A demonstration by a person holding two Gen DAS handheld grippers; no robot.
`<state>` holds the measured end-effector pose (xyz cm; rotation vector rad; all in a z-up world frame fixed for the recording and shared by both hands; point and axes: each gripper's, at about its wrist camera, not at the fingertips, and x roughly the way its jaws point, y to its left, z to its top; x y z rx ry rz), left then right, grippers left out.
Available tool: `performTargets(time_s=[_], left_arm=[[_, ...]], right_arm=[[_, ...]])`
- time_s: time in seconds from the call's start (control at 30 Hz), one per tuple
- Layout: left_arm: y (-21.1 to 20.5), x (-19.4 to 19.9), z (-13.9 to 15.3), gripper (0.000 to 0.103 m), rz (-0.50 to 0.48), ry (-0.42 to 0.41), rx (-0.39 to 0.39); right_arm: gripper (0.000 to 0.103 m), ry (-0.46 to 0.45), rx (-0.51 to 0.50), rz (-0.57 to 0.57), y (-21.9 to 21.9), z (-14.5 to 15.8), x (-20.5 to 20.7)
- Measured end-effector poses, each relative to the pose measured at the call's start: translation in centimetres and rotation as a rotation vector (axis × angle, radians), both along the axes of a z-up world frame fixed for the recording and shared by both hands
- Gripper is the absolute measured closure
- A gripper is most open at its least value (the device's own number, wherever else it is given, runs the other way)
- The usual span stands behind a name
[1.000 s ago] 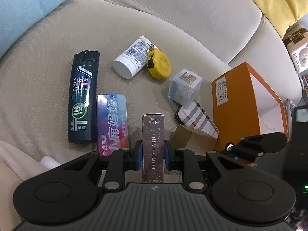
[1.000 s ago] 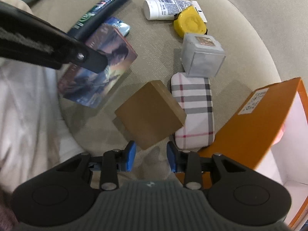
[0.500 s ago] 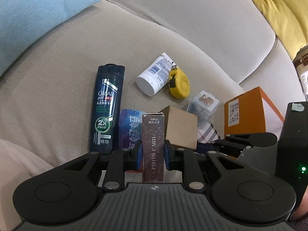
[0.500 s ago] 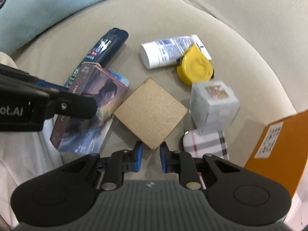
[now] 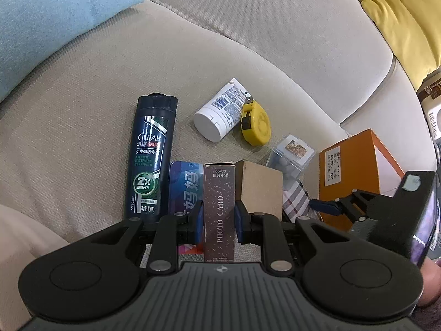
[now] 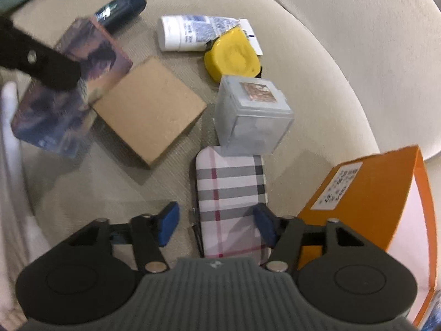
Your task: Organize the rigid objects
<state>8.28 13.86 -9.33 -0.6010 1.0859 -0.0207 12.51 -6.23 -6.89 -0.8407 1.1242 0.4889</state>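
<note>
1. The left gripper is keeping its blue-padded fingers clamped on the narrow sides of a slim maroon cardboard photo-card box, holding it just above the beige sofa cushion.
2. The right gripper is spreading its fingers; they are standing apart over the near end of a plaid hard-shell case without pressing it.
3. A plain brown cardboard box is lying free on the cushion, just beside the photo-card box.
4. A frosted clear plastic cube box is touching the case's far end.
5. Farther out, a yellow tape measure, a white tube and a dark shampoo bottle are lying.
6. An open orange cardboard box is standing at the right.
</note>
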Motion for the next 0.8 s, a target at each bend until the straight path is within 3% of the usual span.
performTargets(time_s=[0.13, 0.3, 0.47, 0.57, 0.8], left_arm=[[-0.1, 0.0, 0.1, 0.079, -0.003, 0.001, 0.006], [-0.2, -0.5, 0.7, 0.079, -0.004, -0.008, 0.027], [-0.3, -1.2, 1.8, 0.079, 0.001, -0.030, 0.045], [-0.2, -1.8, 2.5, 0.079, 0.008, -0.039, 0.060], [-0.7, -3.0, 4.9, 0.079, 0.009, -0.084, 0.099]], right_arm=[[0.039, -0.029, -0.035, 0.026, 0.5, -0.7, 0.0], [0.052, -0.028, -0.017, -0.013, 0.1, 0.0, 0.9], [0.081, -0.080, -0.007, -0.006, 0.7, 1.7, -0.1], [0.088, -0.109, 0.021, -0.019, 0.4, 3.3, -0.8], [0.090, -0.107, 0.191, -0.124, -1.1, 7.3, -2.6]])
